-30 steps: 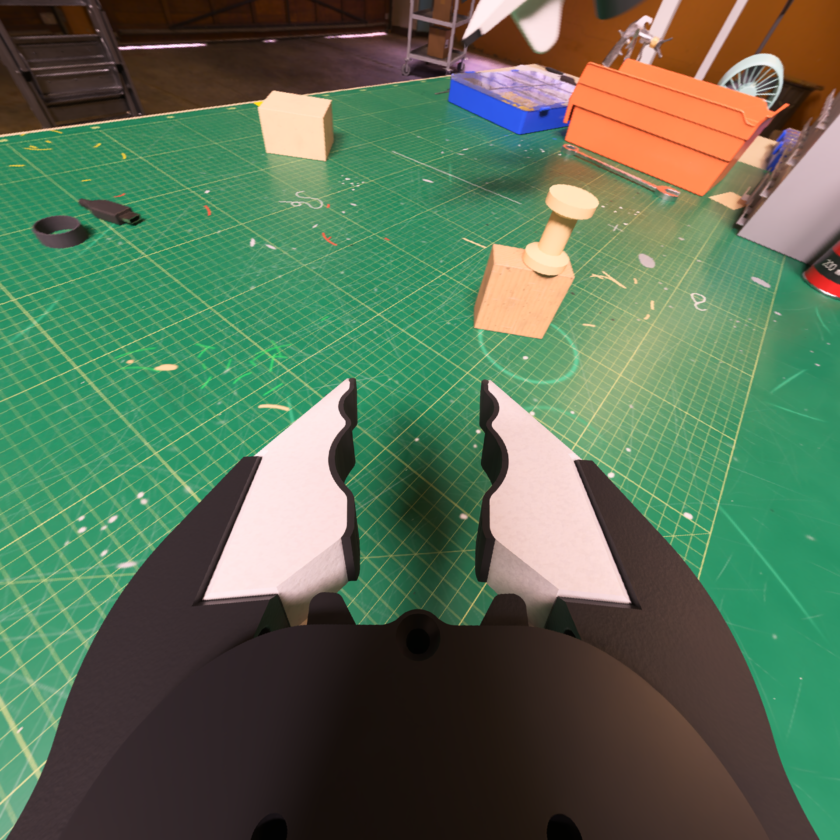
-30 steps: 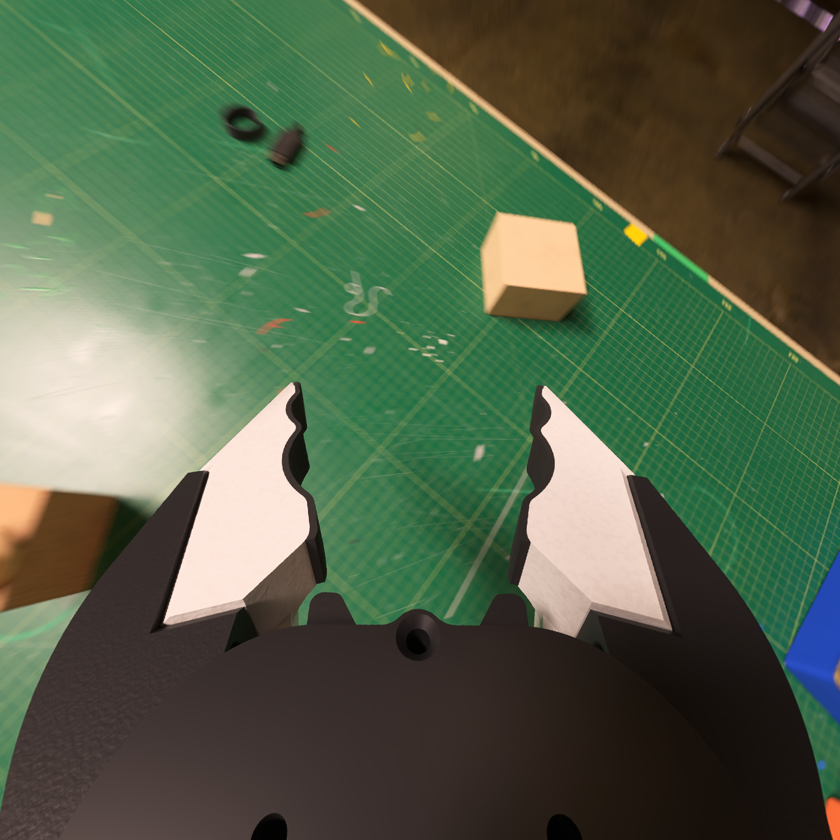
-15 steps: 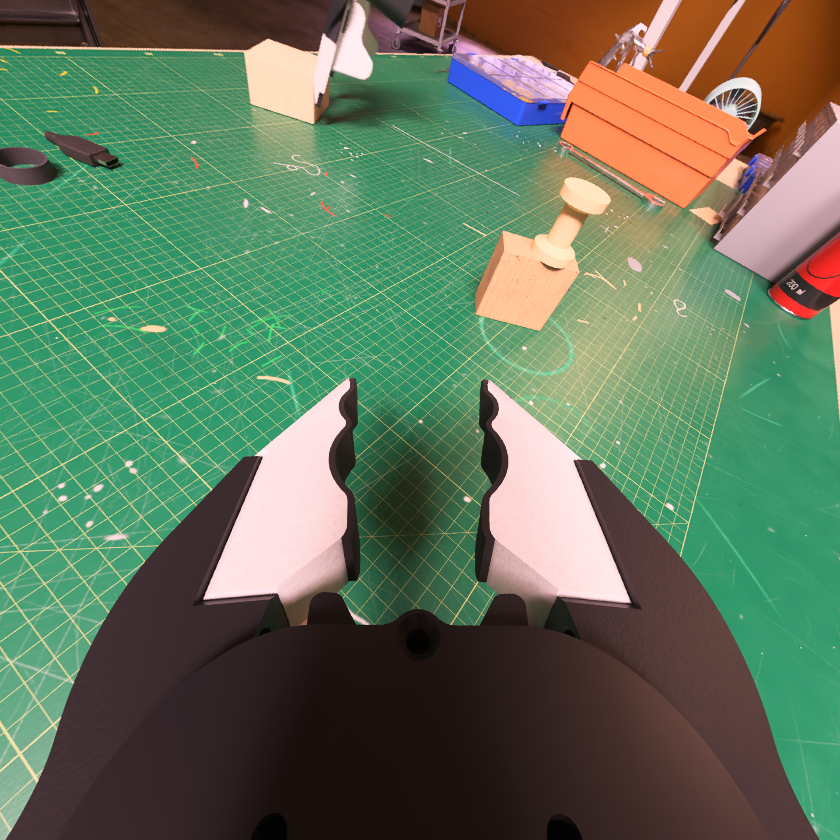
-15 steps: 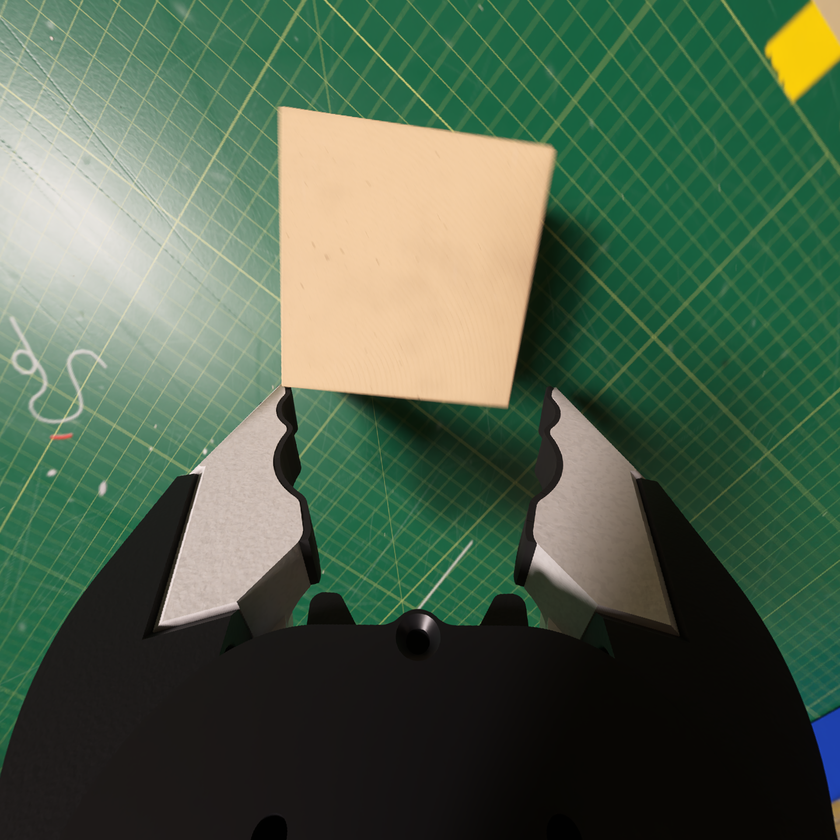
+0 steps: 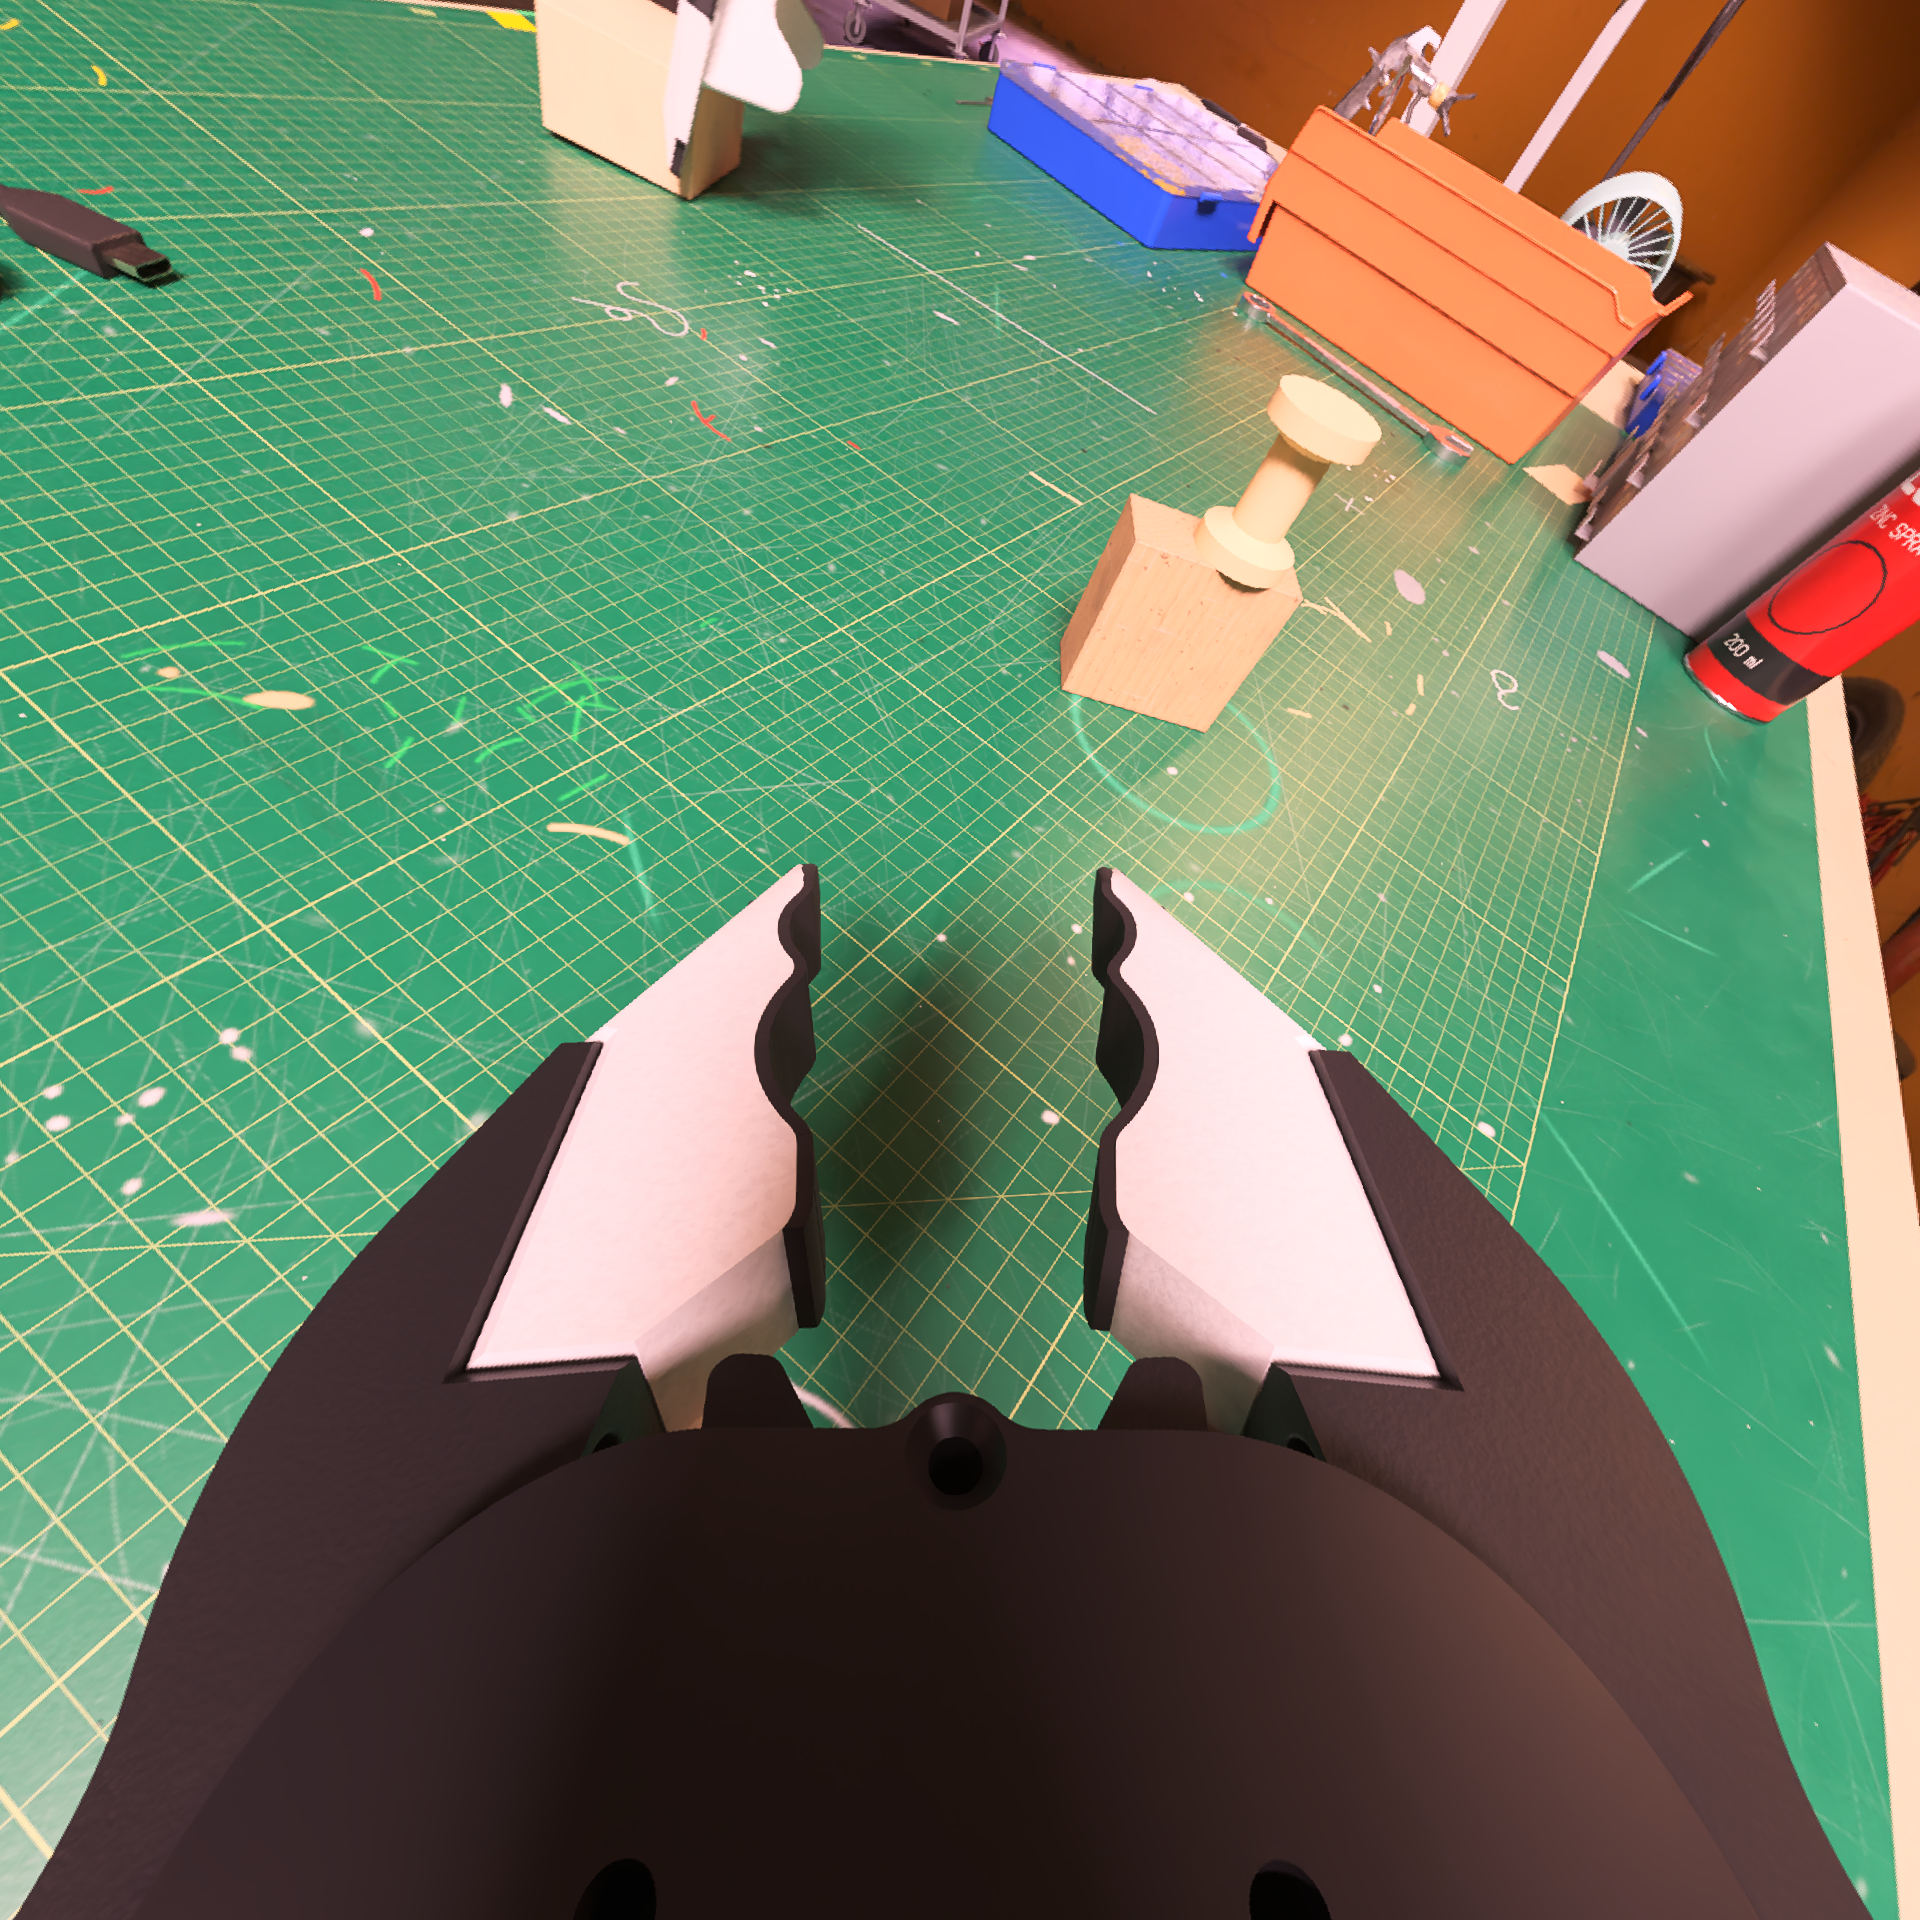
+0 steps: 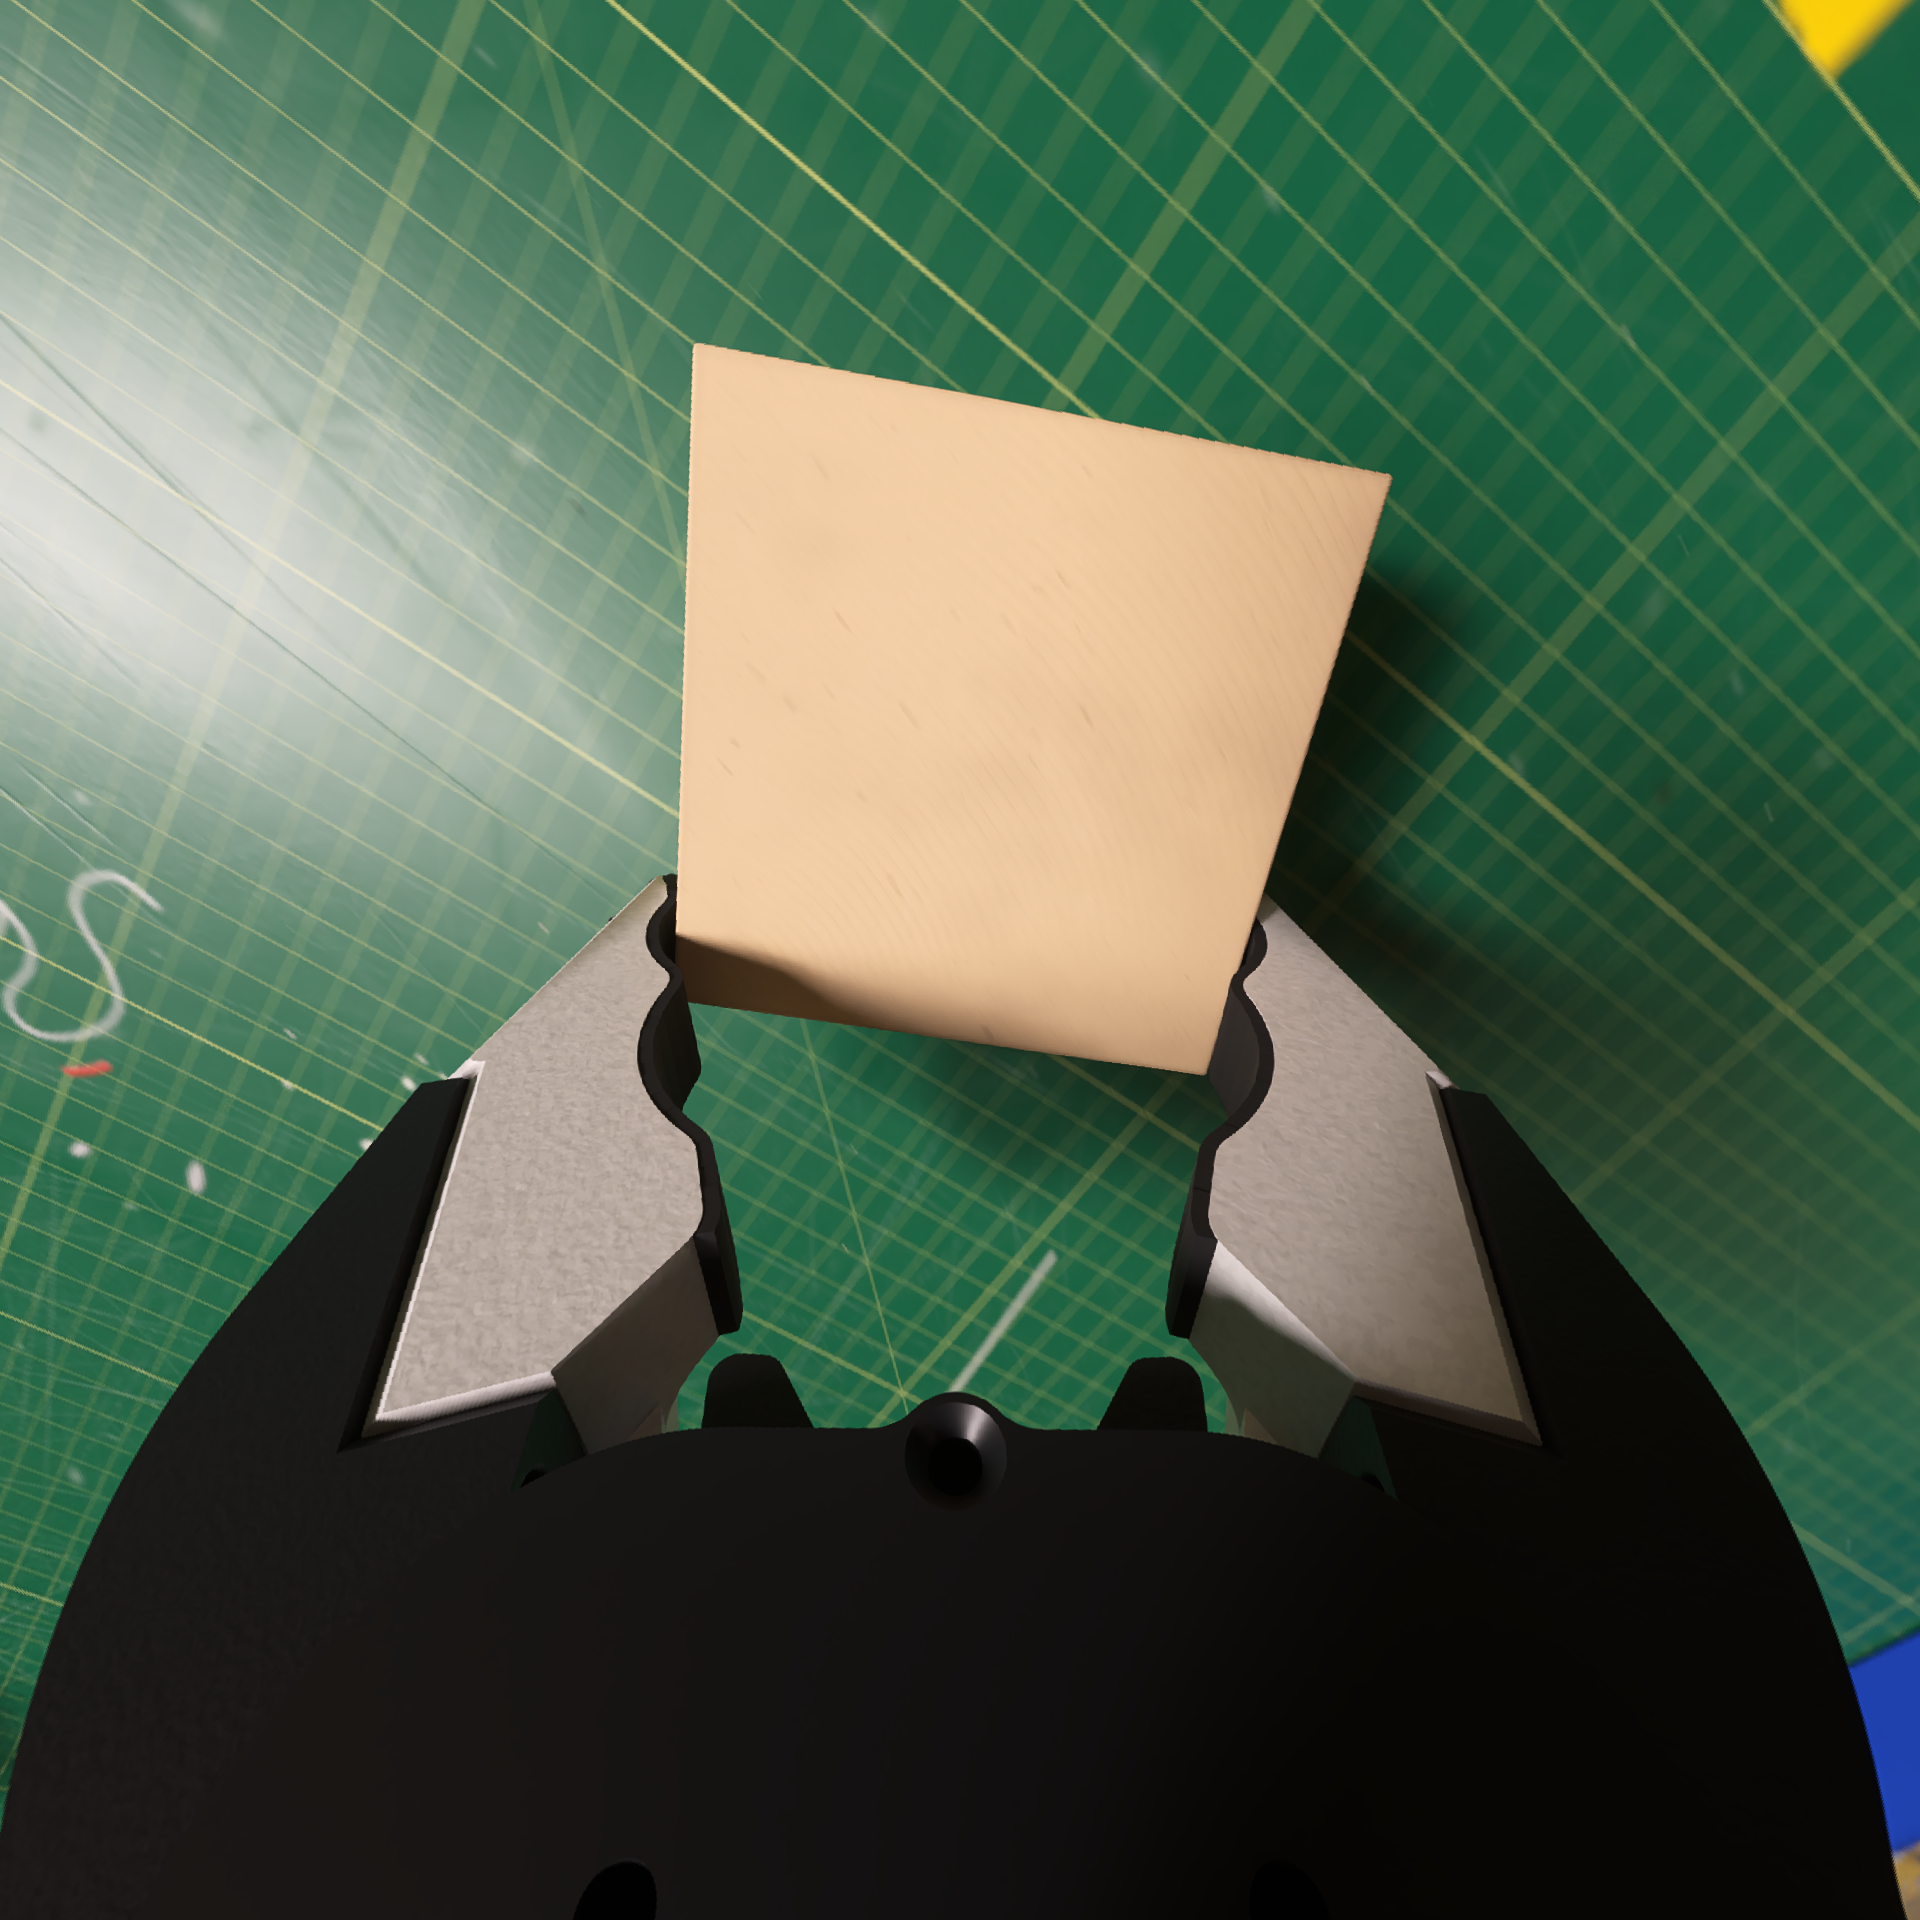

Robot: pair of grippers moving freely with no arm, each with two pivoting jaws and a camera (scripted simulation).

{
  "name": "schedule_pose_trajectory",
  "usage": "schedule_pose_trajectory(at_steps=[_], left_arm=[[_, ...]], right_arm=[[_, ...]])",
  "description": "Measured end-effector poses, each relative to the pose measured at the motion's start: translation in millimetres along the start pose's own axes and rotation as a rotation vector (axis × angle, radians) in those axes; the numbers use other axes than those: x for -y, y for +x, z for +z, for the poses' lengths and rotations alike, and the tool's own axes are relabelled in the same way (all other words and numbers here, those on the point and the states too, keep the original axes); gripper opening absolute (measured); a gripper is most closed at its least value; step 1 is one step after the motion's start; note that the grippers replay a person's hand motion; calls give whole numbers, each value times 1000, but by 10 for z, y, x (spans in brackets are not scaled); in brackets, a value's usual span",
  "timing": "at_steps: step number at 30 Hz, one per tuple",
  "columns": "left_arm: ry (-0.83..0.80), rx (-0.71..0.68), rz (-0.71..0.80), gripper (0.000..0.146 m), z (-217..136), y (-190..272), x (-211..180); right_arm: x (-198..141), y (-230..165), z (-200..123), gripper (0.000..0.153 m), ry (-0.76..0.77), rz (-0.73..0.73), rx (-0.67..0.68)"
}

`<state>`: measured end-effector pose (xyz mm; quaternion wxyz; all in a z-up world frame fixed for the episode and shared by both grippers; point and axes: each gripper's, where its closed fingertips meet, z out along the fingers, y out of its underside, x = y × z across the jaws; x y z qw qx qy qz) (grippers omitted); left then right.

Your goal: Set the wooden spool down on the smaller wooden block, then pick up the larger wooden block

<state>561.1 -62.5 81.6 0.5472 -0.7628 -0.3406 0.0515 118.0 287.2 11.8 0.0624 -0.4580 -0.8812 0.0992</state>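
Note:
The wooden spool (image 5: 1288,488) stands tilted on the top of the smaller wooden block (image 5: 1174,623), at the right of the green mat in the left wrist view. My left gripper (image 5: 956,883) is open and empty, low over the mat, well short of that block. The larger, paler wooden block (image 6: 997,707) lies on the mat straight below my right gripper (image 6: 961,914). That gripper is open, and its two fingertips flank the block's near edge, at or very near its sides. In the left wrist view the larger block (image 5: 623,94) shows at the far top with a right finger (image 5: 738,52) against it.
A blue parts box (image 5: 1122,156), an orange bin (image 5: 1455,281) and a wrench (image 5: 1351,374) lie at the back right. A grey box (image 5: 1766,447) and a red spray can (image 5: 1818,613) stand by the right table edge (image 5: 1860,1039). A black USB stick (image 5: 83,234) lies far left.
My right gripper swung over the larger block and came down, so its fingertips now flank the block's near edge. My left gripper drifted and tilted a little; the spool stays on the smaller block.

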Motion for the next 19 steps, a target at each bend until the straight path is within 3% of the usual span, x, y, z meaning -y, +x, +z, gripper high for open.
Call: schedule_pose_trajectory(at_steps=[6, 11, 13, 16, 19], left_arm=[[-8, 9, 36, 52, 12, 58, -10], [-6, 54, 132, 54, 27, 79, 5], [-24, 82, 190, 60, 49, 59, -13], [-48, 107, 204, 67, 93, 11, -24], [2, 90, 199, 67, 131, 25, 108]], right_arm=[[-469, 406, -534, 102, 157, 196, 12], [-782, 415, -1572, 102, 529, 358, 163], [-808, 31, -2190, 102, 764, 376, 323], [-931, -923, -3099, 102, 1084, 263, 541], [-1115, -1861, -3633, 102, 1290, 213, 751]])
